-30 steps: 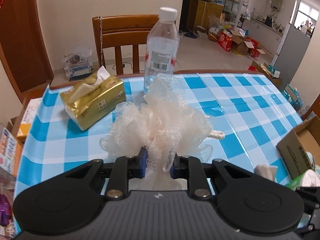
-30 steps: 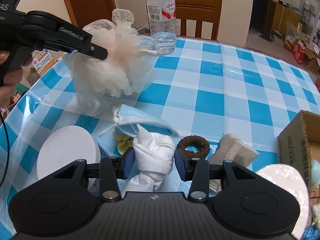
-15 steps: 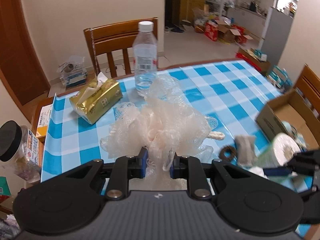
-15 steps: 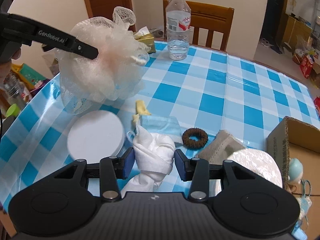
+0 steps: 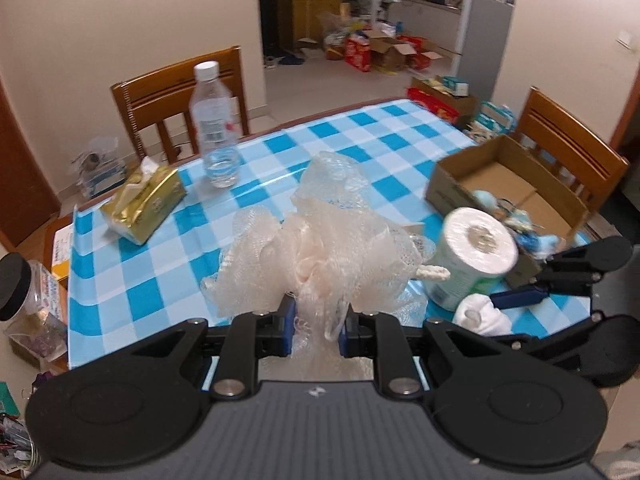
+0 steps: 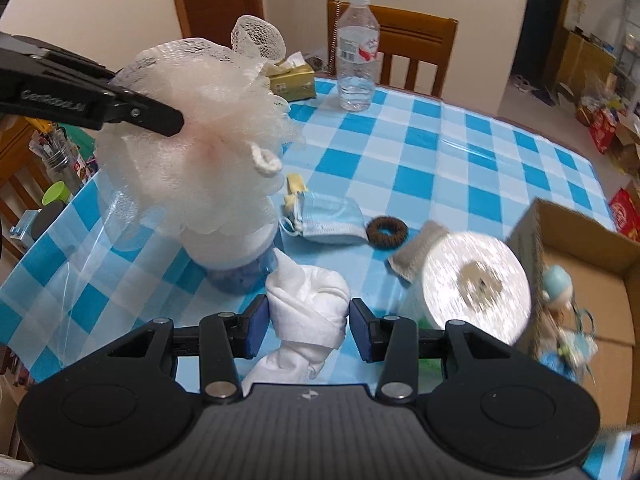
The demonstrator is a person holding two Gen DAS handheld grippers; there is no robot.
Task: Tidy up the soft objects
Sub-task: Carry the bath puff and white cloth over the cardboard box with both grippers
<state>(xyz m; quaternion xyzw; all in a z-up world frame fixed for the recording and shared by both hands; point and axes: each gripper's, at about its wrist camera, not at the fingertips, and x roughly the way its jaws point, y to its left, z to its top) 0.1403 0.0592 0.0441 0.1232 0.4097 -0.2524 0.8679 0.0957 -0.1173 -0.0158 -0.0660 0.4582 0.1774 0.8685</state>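
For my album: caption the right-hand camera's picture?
Right gripper holds a knotted white cloth; left gripper lifts a bath pouf.

The bath pouf [image 6: 200, 128] hides most of a white-lidded container [image 6: 236, 256]; the toilet roll [image 6: 476, 284] beside the cardboard box [image 6: 580, 248] is motion-blurred.

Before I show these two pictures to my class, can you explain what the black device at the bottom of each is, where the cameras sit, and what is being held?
A person holds a two-finger gripper in each hand; a camera on each looks forward along its fingers. The left gripper is shut on a mesh bath sponge. The right gripper is shut on a knotted white cloth. On the checked table lie a face mask, brown hair tie, toilet roll, water bottle, tissue pack and cardboard box.
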